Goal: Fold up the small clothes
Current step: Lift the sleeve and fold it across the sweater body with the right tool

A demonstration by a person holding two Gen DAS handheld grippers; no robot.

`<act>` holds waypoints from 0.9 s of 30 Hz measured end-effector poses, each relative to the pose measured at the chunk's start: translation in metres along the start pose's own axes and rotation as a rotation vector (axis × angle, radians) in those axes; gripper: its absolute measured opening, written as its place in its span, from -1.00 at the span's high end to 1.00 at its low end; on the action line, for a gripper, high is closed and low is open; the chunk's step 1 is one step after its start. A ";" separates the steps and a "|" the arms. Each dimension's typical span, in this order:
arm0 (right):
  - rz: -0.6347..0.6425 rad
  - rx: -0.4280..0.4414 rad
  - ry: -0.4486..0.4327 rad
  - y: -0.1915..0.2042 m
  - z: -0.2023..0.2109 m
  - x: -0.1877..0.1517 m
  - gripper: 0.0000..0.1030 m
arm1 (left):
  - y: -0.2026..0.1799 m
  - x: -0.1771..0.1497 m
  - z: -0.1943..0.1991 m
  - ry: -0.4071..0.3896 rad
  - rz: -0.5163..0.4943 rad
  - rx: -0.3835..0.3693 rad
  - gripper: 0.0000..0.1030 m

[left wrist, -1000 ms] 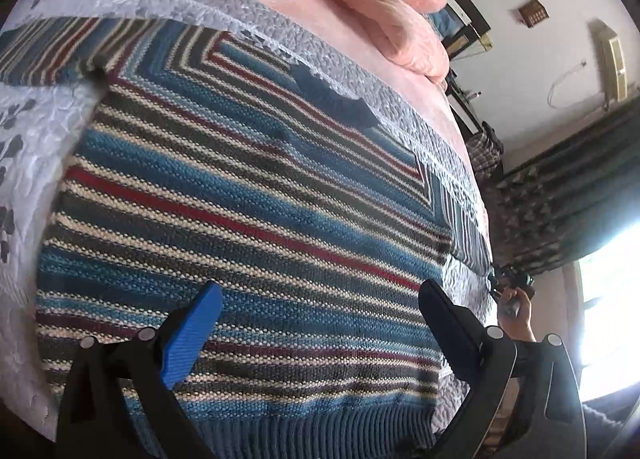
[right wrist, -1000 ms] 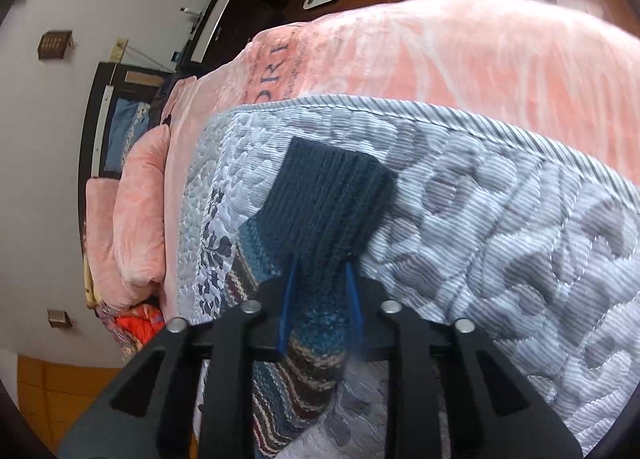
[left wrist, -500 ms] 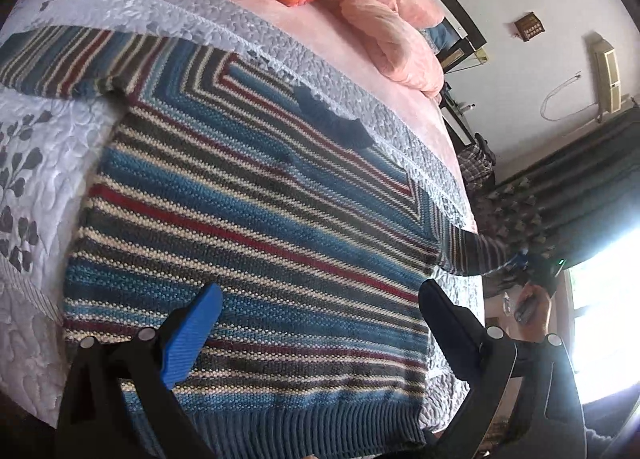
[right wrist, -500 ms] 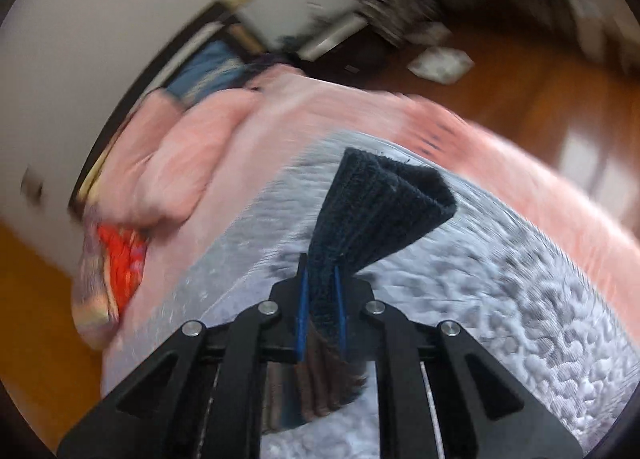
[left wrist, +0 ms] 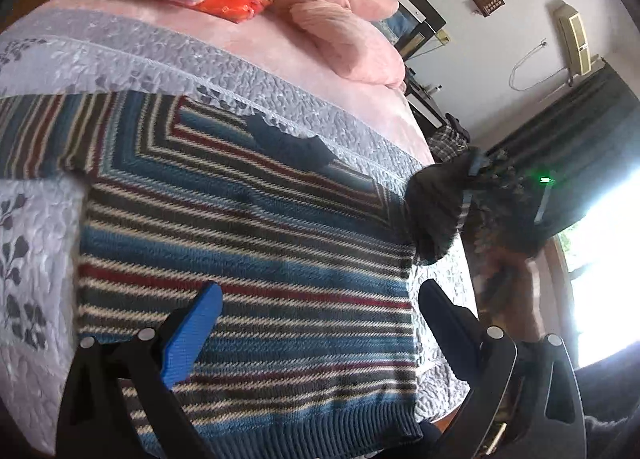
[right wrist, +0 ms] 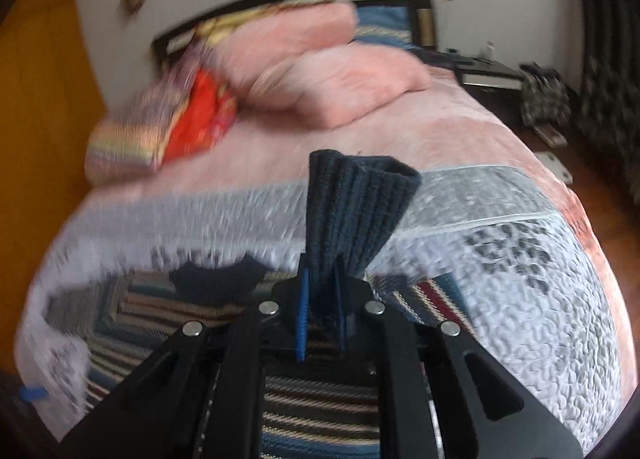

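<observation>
Sweater [left wrist: 248, 259] lies flat on quilted bed [left wrist: 132, 59]. Our right gripper [right wrist: 320, 307] pinches navy cuff [right wrist: 352, 211], lifted; we carry sleeve across chest, level. Left gripper [left wrist: 316, 323] spread wide, empty, above hem.

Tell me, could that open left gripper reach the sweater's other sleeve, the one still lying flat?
Probably yes. The left gripper hangs open over the sweater, holding nothing, and the flat sleeve lies uncovered on the quilt off to its side.
</observation>
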State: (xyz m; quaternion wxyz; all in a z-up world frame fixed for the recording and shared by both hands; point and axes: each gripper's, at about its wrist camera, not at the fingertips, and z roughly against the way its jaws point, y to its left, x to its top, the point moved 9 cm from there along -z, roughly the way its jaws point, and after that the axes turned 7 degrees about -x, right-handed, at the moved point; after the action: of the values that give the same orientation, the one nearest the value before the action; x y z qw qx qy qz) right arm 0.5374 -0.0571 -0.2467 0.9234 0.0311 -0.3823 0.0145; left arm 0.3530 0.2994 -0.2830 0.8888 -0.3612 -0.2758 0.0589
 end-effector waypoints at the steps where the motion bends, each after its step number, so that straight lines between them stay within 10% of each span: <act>1: 0.026 -0.004 0.016 0.010 -0.006 -0.011 0.81 | 0.000 0.003 -0.004 0.007 0.001 -0.009 -0.92; 10: 0.473 -0.168 0.139 0.117 -0.094 -0.129 0.79 | 0.010 0.035 -0.056 0.050 0.005 -0.054 -0.92; 13: 0.513 -0.148 0.177 0.127 -0.102 -0.156 0.49 | 0.019 0.043 -0.084 0.087 0.053 -0.085 -0.92; 17: 0.383 -0.087 0.111 0.108 -0.064 -0.157 -0.30 | 0.031 0.047 -0.122 0.122 0.172 -0.166 -0.92; 27: -0.126 0.081 0.129 0.059 0.004 -0.203 -0.24 | 0.029 0.045 -0.246 0.216 0.336 -0.204 -0.92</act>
State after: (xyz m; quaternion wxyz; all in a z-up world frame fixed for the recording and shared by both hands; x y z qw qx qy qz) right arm 0.3879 0.0013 -0.3845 0.9432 0.0915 -0.3184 -0.0262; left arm 0.5241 0.1849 -0.4270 0.8498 -0.4942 -0.1193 0.1389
